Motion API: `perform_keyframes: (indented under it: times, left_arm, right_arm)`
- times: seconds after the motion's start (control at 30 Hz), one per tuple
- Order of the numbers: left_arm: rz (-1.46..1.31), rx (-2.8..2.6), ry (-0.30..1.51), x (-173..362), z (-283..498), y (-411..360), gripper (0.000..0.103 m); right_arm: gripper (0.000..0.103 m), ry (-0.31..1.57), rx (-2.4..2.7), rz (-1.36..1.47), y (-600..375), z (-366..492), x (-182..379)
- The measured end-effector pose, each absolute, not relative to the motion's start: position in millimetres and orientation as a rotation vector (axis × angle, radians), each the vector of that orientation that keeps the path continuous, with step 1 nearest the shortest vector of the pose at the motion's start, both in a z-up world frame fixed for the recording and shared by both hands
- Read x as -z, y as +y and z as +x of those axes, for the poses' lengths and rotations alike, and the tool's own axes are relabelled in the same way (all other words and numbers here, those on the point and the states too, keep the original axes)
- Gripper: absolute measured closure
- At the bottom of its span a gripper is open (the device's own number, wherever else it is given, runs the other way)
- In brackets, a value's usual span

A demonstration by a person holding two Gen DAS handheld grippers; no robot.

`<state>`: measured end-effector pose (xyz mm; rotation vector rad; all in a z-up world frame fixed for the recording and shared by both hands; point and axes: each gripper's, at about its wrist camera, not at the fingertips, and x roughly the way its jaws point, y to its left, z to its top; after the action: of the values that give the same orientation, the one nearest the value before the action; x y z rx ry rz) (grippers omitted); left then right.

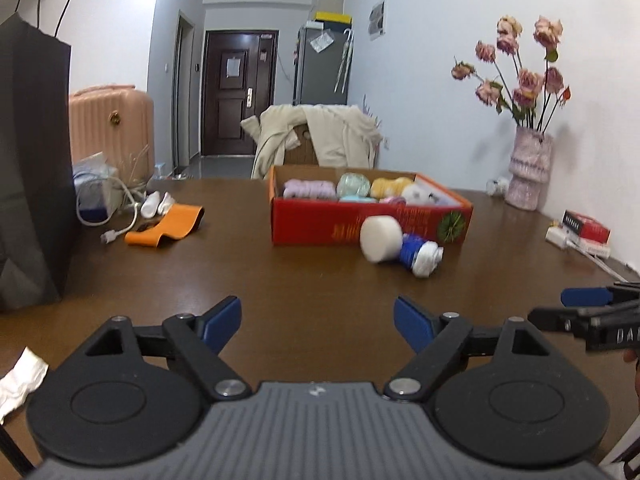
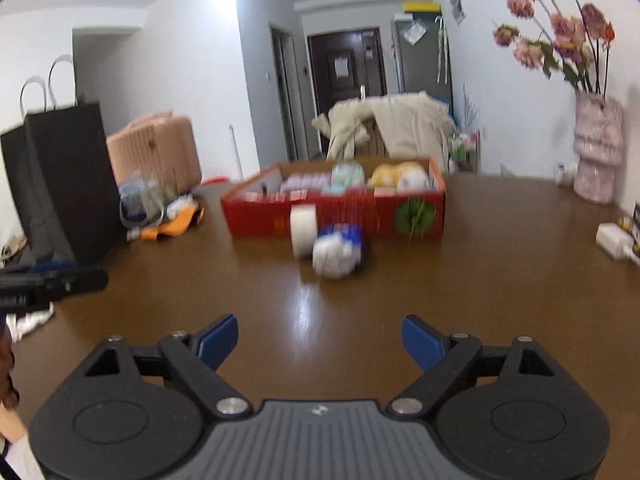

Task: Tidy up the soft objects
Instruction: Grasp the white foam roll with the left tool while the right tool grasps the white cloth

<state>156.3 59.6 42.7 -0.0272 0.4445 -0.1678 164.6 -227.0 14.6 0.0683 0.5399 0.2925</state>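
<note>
Plainly, both grippers stand wide apart with nothing between their blue pads: the left gripper [image 1: 317,322] and the right gripper [image 2: 320,340] hover over the glossy brown wooden table [image 1: 280,280]. Well ahead lies a soft bundle [image 1: 400,246] on its side: a smooth white cylinder end, a ribbed blue middle and a crumpled white tail. Its long axis runs across the table, roughly along the front wall of the red cardboard box [image 1: 320,224], which it lies just beside. Inside the box sit fluffy pastel rolls [image 1: 352,186] in lilac, mint and yellow.
</note>
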Motion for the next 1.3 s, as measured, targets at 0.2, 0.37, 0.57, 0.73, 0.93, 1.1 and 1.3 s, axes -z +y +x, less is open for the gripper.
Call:
perform_keyframes:
  times: [0.2,0.37,0.57,0.73,0.93,1.1,1.3]
  left_arm:
    - [-0.026,0.165,0.443,-44,159,57,0.016]
    - [-0.027,0.180,0.482,-36,172,48,0.016]
    - [0.007,0.213,0.516,-32,204,26,0.016]
    - [0.012,0.254,0.536,-31,242,4,0.016]
    - [0.033,0.287,0.502,-32,293,-28,0.019]
    - [-0.072,0.311,0.520,-30,349,-35,0.026]
    - [-0.140,0.332,0.604,-7,387,-41,0.050]
  right_arm:
    - [0.015,0.536,-0.274,0.047,-220,168,-8]
    - [0.016,0.546,-0.292,0.072,-224,178,-6]
    - [0.019,0.567,-0.255,0.107,-236,216,-3]
    - [0.029,0.551,-0.267,0.111,-251,268,-15]
    - [0.032,0.569,-0.379,0.133,-248,318,-18]
    - [0.056,0.534,-0.430,-0.036,-209,330,-10]
    - [0.078,0.571,-0.455,-0.041,-198,343,9]
